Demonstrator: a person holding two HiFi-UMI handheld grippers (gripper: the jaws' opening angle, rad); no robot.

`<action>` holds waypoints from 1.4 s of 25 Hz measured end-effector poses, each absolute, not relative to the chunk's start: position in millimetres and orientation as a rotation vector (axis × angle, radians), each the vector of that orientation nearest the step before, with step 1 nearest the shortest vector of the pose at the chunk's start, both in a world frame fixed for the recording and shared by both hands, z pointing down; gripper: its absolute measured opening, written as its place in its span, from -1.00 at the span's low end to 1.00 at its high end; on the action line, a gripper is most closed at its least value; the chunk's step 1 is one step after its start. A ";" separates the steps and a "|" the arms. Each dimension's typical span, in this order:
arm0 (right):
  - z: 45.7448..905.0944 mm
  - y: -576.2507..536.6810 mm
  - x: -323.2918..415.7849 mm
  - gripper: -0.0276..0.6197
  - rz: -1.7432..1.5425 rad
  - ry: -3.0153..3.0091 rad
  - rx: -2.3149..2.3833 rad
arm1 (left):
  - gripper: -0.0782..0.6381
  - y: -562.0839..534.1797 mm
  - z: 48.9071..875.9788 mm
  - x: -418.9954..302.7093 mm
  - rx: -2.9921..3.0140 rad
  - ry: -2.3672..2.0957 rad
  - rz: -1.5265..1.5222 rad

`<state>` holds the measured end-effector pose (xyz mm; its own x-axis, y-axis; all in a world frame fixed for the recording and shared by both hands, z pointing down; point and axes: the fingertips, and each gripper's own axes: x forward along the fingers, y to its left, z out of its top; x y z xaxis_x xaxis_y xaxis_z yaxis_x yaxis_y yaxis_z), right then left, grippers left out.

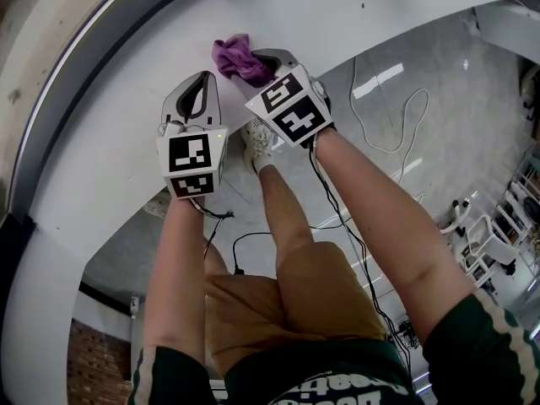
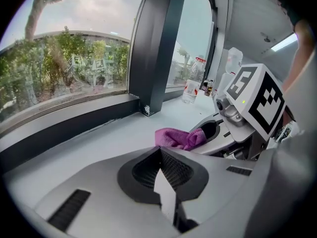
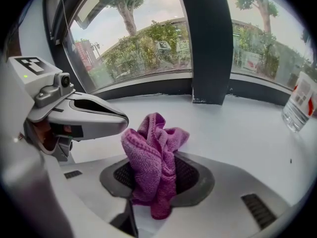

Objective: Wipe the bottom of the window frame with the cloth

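White sill (image 1: pixel 101 175) runs under a big curved window, with the dark window frame (image 2: pixel 74 125) along the back and trees (image 3: pixel 148 48) outside the glass. So the purple cloth (image 3: pixel 151 162) is all bunched up and pinched in the right gripper (image 3: pixel 157 180). The jaws are clamped on its lower end, and the rest pokes out front over the sill, a bit short of the frame's bottom rail. Left gripper (image 2: pixel 161 155) sits just beside it, jaws pressed together with nothing in them. Plastic bottle (image 3: pixel 301 103) stands further along the sill on the right.
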<state>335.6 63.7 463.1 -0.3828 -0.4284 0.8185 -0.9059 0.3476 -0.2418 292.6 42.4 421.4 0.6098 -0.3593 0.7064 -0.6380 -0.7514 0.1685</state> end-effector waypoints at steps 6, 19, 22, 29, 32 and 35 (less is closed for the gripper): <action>462.9 65.9 349.4 -0.40 0.951 -1.951 1.203 | -0.78 43.2 420.7 302.8 2.440 -0.790 0.928; 461.2 65.1 352.2 -0.40 0.953 -1.963 1.248 | -0.78 53.8 424.9 318.0 2.435 -0.762 0.924; 454.4 61.4 354.6 -0.40 0.978 -1.997 1.287 | -0.78 54.1 421.0 317.4 2.437 -0.760 0.935; 391.1 62.1 359.2 -0.40 0.884 -2.107 1.322 | -0.78 50.1 370.8 306.8 2.463 -0.763 0.951; 349.1 50.6 358.7 -0.40 0.841 -2.163 1.351 | -0.78 33.6 328.5 309.2 2.527 -0.776 0.935; 301.3 47.2 357.9 -0.40 0.825 -2.194 1.401 | -0.78 23.5 280.0 311.2 2.574 -0.787 0.895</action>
<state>357.9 47.2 301.3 -0.4126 -0.6693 0.6179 -0.9106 0.3206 -0.2607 311.2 23.5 280.0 0.6549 -0.3972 0.6429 -0.5867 -0.8034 0.1012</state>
